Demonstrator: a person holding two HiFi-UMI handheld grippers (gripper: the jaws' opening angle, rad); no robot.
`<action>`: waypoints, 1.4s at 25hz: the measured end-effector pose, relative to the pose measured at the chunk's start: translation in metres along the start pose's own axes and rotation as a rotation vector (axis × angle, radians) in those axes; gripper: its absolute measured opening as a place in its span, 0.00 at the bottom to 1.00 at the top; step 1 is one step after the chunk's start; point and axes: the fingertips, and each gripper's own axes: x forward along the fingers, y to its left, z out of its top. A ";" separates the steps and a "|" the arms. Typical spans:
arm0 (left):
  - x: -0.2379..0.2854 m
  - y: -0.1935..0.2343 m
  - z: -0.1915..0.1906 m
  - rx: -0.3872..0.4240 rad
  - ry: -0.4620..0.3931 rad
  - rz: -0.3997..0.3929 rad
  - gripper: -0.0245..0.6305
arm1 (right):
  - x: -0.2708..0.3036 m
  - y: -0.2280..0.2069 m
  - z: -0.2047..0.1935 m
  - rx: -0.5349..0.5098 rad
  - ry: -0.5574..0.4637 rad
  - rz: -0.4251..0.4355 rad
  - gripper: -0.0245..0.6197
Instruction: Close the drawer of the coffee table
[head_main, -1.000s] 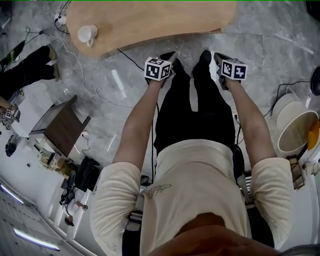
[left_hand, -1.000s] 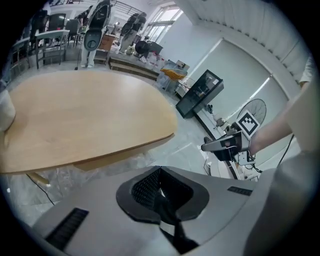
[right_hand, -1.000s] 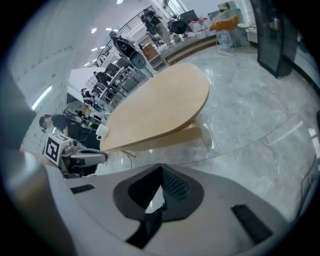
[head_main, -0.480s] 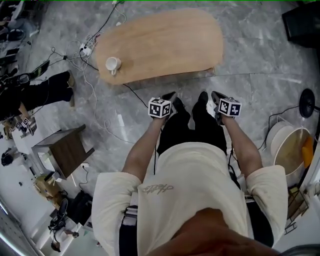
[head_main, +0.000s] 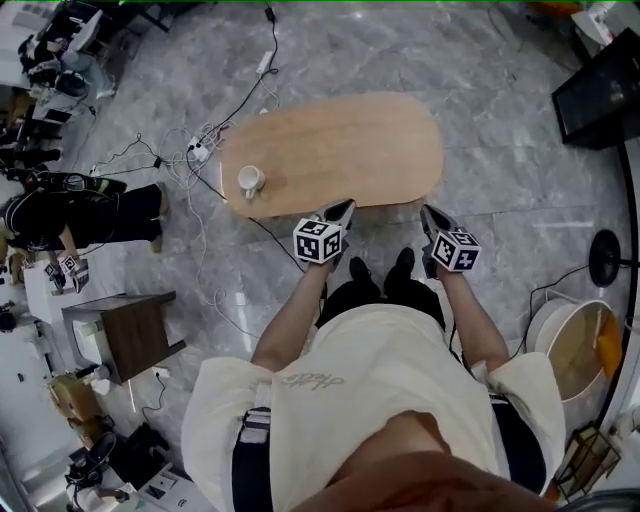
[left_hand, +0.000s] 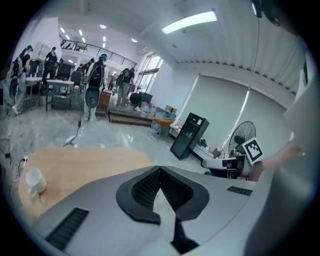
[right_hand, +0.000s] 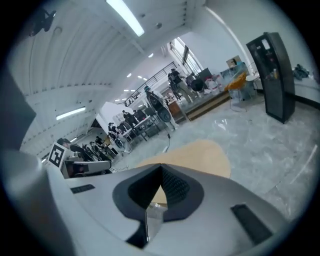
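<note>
The oval wooden coffee table (head_main: 340, 145) stands on the grey marble floor just ahead of me, with a white cup (head_main: 250, 180) near its left end. No drawer shows in any view. My left gripper (head_main: 343, 208) is held at the table's near edge, jaws closed together with nothing between them. My right gripper (head_main: 431, 213) hangs by the near right corner, also shut and empty. The left gripper view shows its gripper (left_hand: 160, 170) above the table top (left_hand: 85, 162) and the cup (left_hand: 34, 179). In the right gripper view, the gripper (right_hand: 161, 167) points over the table's far end (right_hand: 200, 150).
Cables and a power strip (head_main: 200, 152) lie on the floor at the table's left end. A person in black (head_main: 90, 215) sits at the left. A small dark side table (head_main: 130, 335) stands lower left, a black cabinet (head_main: 600, 80) upper right, a pale bin (head_main: 570, 340) at right.
The table has slid down from the top edge toward the middle of the head view and shows whole now. Both grippers stay shut and sit closer to its near edge.
</note>
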 end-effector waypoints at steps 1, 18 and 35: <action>-0.007 -0.005 0.015 0.031 -0.018 -0.007 0.04 | -0.002 0.009 0.012 -0.016 -0.022 0.008 0.03; -0.105 -0.061 0.170 0.284 -0.275 -0.056 0.04 | -0.060 0.170 0.156 -0.580 -0.200 0.071 0.03; -0.163 -0.100 0.242 0.363 -0.447 -0.041 0.04 | -0.113 0.247 0.214 -0.578 -0.302 0.328 0.03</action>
